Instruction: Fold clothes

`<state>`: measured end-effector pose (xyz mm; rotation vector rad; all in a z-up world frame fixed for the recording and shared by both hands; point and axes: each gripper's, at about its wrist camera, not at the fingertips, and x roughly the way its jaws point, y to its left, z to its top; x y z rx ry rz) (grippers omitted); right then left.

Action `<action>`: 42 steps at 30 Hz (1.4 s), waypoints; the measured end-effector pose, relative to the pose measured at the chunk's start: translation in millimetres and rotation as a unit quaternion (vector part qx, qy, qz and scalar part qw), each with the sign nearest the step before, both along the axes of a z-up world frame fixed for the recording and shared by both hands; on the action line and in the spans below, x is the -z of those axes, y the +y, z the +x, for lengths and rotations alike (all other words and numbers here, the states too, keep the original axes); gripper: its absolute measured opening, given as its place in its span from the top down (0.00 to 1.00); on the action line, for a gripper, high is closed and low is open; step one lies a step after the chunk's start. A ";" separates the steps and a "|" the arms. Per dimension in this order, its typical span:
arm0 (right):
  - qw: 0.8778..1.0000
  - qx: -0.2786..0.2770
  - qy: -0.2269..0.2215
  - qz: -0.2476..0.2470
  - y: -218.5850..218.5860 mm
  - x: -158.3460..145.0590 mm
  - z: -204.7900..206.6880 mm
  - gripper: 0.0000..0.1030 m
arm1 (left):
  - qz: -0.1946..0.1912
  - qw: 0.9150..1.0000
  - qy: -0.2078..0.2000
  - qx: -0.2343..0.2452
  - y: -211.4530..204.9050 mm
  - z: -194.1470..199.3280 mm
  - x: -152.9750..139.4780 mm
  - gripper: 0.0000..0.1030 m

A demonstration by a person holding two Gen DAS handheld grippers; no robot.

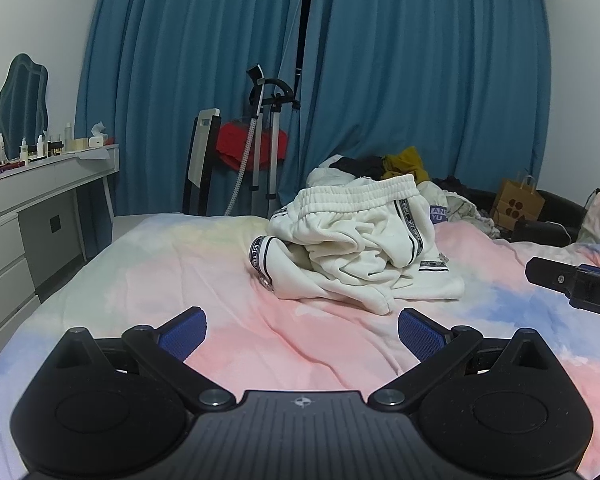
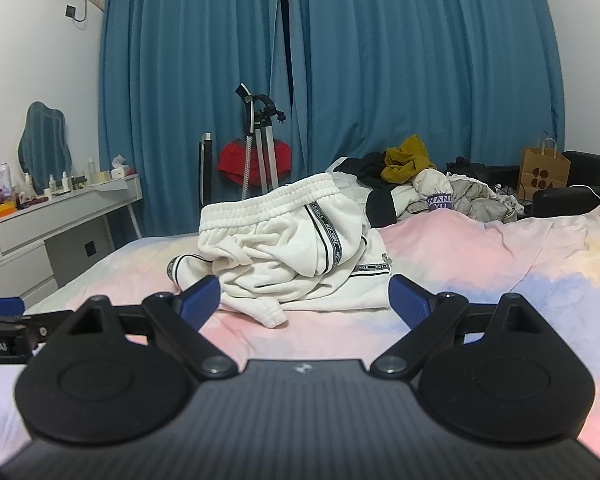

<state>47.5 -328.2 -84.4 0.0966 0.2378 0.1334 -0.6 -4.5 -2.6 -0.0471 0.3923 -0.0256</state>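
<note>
Crowding the bed [image 1: 148, 280]: crumpled white trousers [image 1: 360, 248], clothes heap [image 2: 416, 176] behind (both claws [image 1: 302, 334] [image 2: 304, 300] spread, empty).

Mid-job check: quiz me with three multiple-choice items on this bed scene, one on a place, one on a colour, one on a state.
1. Where do the white track pants lie?
A. on the pastel bedspread
B. on the white dressing table
C. in the paper bag

2. What colour are the curtains?
A. red
B. blue
C. grey

3. How do the left gripper and right gripper stand?
A. both open, empty
B. both shut on cloth
C. one holds the waistband

Answers: 1 A, they rest crumpled on the bedspread. 2 B, blue drapes fill the back wall. 3 A, fingers spread, nothing between.
</note>
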 end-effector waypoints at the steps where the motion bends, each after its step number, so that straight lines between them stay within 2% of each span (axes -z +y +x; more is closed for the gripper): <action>1: 1.000 0.000 0.001 0.001 0.1 -0.7 0.4 0.10 | 0.000 1.000 -0.001 0.000 0.4 -0.3 -0.8 0.00; 34: 1.000 0.001 0.010 0.001 -0.4 -8.9 -2.4 0.10 | -0.001 1.000 0.010 0.007 -4.3 4.1 6.6 0.00; 39: 1.000 0.002 -0.003 0.009 -1.4 -9.8 -6.4 0.10 | -0.006 1.000 0.008 0.008 -4.3 11.0 5.3 0.00; 42: 1.000 -0.007 0.007 0.020 -2.7 -13.8 4.1 0.10 | 0.000 1.000 0.002 0.006 -5.0 22.7 2.9 0.00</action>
